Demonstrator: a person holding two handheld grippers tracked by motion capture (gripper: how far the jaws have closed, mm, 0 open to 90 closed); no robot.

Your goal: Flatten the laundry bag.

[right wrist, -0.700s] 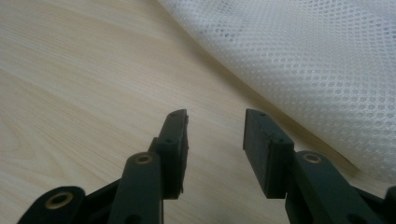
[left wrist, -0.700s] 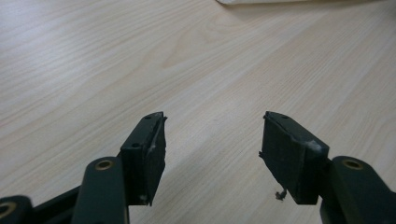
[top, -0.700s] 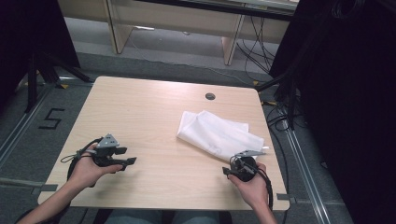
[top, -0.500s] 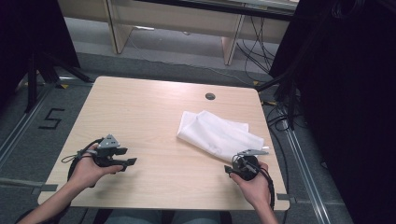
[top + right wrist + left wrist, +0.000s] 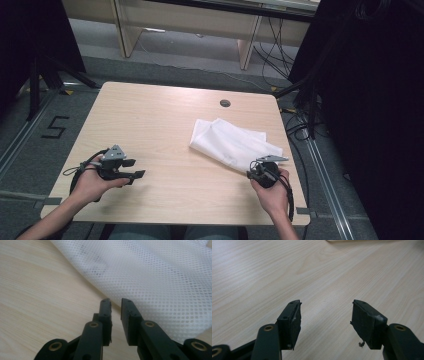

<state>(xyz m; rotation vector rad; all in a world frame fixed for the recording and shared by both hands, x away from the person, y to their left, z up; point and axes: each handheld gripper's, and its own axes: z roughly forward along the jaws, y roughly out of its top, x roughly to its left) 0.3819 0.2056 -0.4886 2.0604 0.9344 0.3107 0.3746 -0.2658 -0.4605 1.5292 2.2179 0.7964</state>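
A white mesh cloth [image 5: 230, 142] lies loosely folded on the right half of the light wooden table [image 5: 150, 115]. My right gripper [image 5: 256, 171] rests low at the cloth's near edge, held by a hand. In the right gripper view its jaws [image 5: 116, 301] stand a narrow gap apart with nothing between them, their tips just short of the mesh cloth [image 5: 155, 277]. My left gripper [image 5: 134, 168] is at the table's near left, pointing right, far from the cloth. Its jaws [image 5: 327, 303] are wide open over bare wood [image 5: 262, 270].
A round cable hole [image 5: 225, 103] sits near the table's far edge. Cables [image 5: 300, 125] run along the floor to the right. A taped "5" [image 5: 55, 127] marks the floor on the left. Both forearms enter over the near edge.
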